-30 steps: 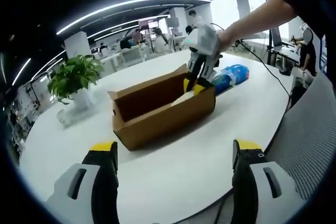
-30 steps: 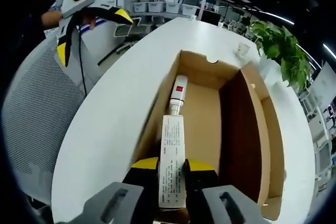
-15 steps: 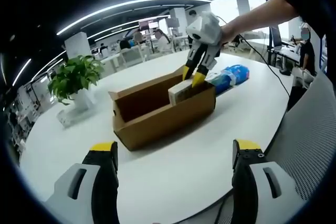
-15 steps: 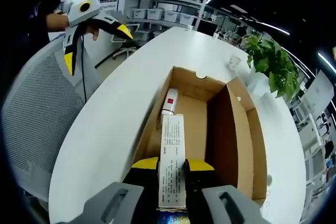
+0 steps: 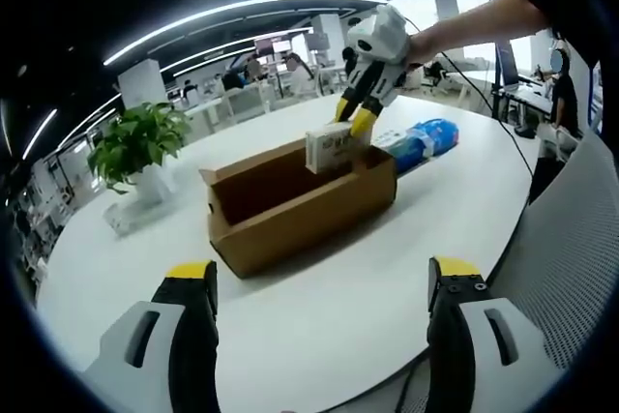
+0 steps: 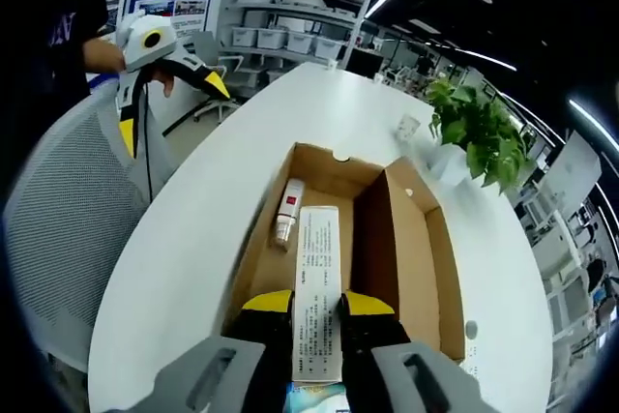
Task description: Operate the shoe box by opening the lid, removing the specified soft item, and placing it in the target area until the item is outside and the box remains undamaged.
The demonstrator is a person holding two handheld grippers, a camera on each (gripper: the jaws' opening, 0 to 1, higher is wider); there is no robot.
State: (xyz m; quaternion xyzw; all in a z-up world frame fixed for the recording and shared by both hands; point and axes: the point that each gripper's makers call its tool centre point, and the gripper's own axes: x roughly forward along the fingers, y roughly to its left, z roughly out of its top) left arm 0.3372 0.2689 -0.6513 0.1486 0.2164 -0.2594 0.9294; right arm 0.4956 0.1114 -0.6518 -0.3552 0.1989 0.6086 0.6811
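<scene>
In the left gripper view, my left gripper (image 5: pixel 321 311) sits low over the near edge of the white desk (image 5: pixel 319 297), its 2 yellow-tipped fingers (image 5: pixel 193 273) spread wide with nothing between them. Left of centre, a potted plant (image 5: pixel 135 147) stands near the far left edge. The open cardboard shoe box (image 5: pixel 290 205) lies in the middle of the desk, with bare white surface all round it and a broad open stretch between it and my left fingers. Just above the box's right end, my right gripper (image 5: pixel 356 123) holds a small white carton (image 5: pixel 334 147) clear of the box rim. Right of that, a blue packet (image 5: pixel 421 142) lies on the desk just beside the box's far end. A grey mesh chair back (image 5: pixel 571 229) crowds the right edge.

In the right gripper view, my left gripper (image 6: pixel 169 79) shows at upper left, beyond the desk edge and above the mesh chair, fingers apart. In the centre I look down into the box (image 6: pixel 334 239); the lid (image 6: pixel 411 239) stands up on its right side. A small tube with a red label (image 6: pixel 286 215) lies on the box floor at left. My right fingers (image 6: pixel 266 307) are pinched narrowly on the white carton (image 6: pixel 317 287), which hides part of the box floor. The carton's print is too small to read. The plant (image 6: pixel 474 132) stands at upper right.
</scene>
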